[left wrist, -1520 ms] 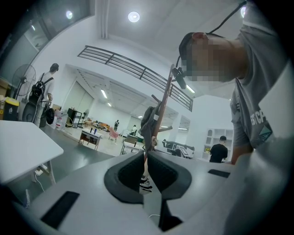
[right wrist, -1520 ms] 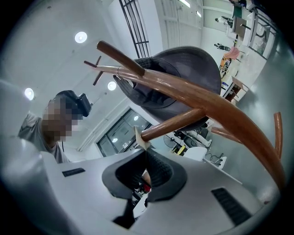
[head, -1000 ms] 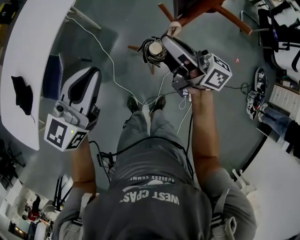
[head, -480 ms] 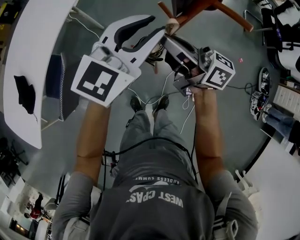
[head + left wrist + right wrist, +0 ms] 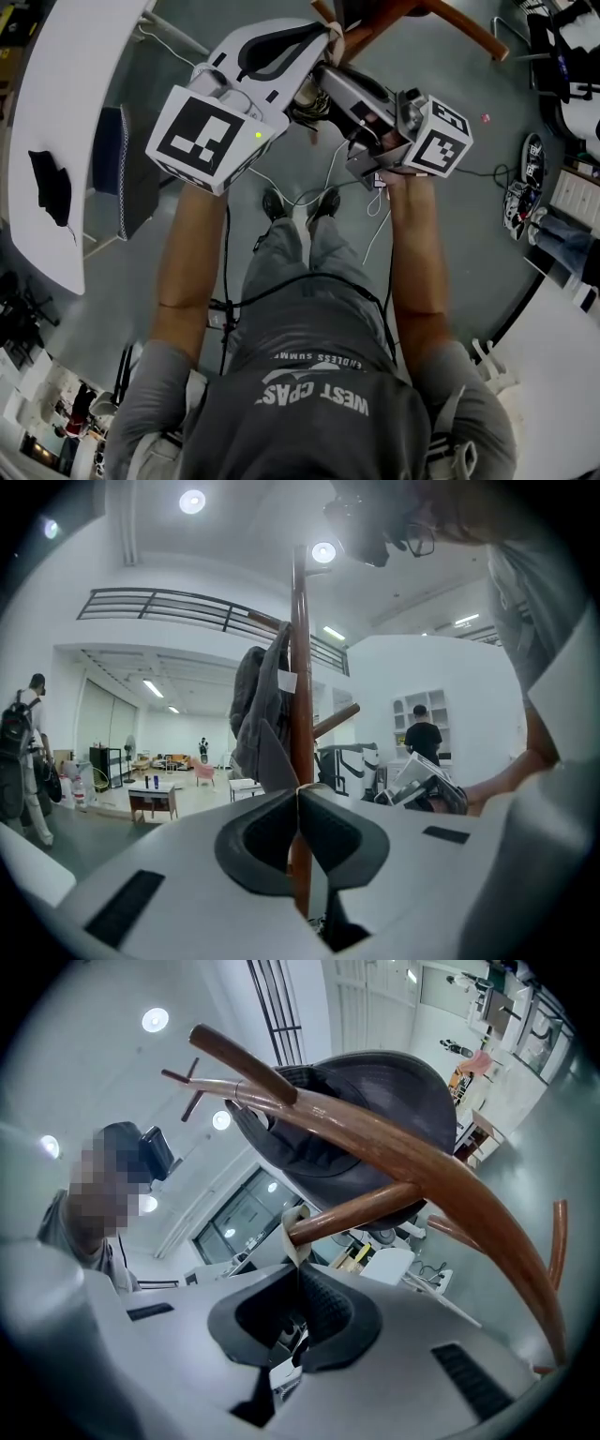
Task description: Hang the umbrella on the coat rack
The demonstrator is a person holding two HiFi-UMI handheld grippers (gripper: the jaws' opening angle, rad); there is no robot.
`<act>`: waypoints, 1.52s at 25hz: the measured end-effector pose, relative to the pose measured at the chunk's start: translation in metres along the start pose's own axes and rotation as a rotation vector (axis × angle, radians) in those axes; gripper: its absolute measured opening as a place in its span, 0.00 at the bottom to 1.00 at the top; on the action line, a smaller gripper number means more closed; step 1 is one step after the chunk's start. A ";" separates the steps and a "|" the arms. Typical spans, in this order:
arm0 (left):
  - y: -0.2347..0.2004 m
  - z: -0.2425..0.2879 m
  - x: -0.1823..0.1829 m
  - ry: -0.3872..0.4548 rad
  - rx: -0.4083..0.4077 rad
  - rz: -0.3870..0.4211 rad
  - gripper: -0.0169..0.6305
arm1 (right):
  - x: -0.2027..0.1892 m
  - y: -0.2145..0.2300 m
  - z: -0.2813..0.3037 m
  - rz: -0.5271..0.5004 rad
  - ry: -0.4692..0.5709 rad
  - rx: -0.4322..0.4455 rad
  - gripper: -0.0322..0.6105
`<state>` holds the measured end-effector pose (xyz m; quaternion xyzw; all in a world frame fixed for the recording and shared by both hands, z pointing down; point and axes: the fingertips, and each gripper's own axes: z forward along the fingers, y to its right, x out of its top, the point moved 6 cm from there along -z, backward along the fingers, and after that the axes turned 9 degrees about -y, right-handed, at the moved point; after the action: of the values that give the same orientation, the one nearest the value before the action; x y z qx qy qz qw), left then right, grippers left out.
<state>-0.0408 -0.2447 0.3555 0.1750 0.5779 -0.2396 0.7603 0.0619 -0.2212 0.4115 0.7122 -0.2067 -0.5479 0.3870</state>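
The folded dark umbrella (image 5: 307, 103) with a beige cap hangs just under my two grippers. Its cream strap (image 5: 297, 1237) loops over the end of a wooden peg (image 5: 356, 1211) of the coat rack (image 5: 412, 14). My right gripper (image 5: 298, 1274) is shut on that strap right below the peg. Raised beside it, my left gripper (image 5: 298, 791) is shut, its tips against the rack's upright pole (image 5: 300, 649) and close to the strap (image 5: 347, 47). I cannot tell whether the left tips pinch anything. Most of the umbrella is hidden by the grippers.
A dark hat (image 5: 375, 1101) and a grey garment (image 5: 261, 714) hang on the rack's other pegs. A white table (image 5: 56, 112) lies to the left, with cables (image 5: 319, 192) on the floor by my feet. People stand in the distance (image 5: 424, 738).
My left gripper rose from low beside the table up to the rack peg and now sits next to the right gripper. The right gripper has hardly moved and keeps hold of the strap.
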 end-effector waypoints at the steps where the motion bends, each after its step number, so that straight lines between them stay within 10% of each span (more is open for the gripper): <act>1: -0.001 0.002 -0.003 -0.006 -0.001 -0.003 0.06 | 0.000 0.001 0.000 -0.005 -0.001 -0.001 0.10; 19: -0.001 0.012 0.000 0.012 0.007 -0.005 0.06 | 0.010 0.019 -0.025 0.003 0.023 -0.032 0.10; 38: -0.023 -0.104 -0.008 0.008 0.170 -0.025 0.06 | 0.000 0.053 -0.030 0.023 0.054 -0.176 0.13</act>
<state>-0.1381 -0.2057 0.3353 0.2327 0.5607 -0.2963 0.7373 0.0967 -0.2439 0.4559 0.6876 -0.1554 -0.5401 0.4597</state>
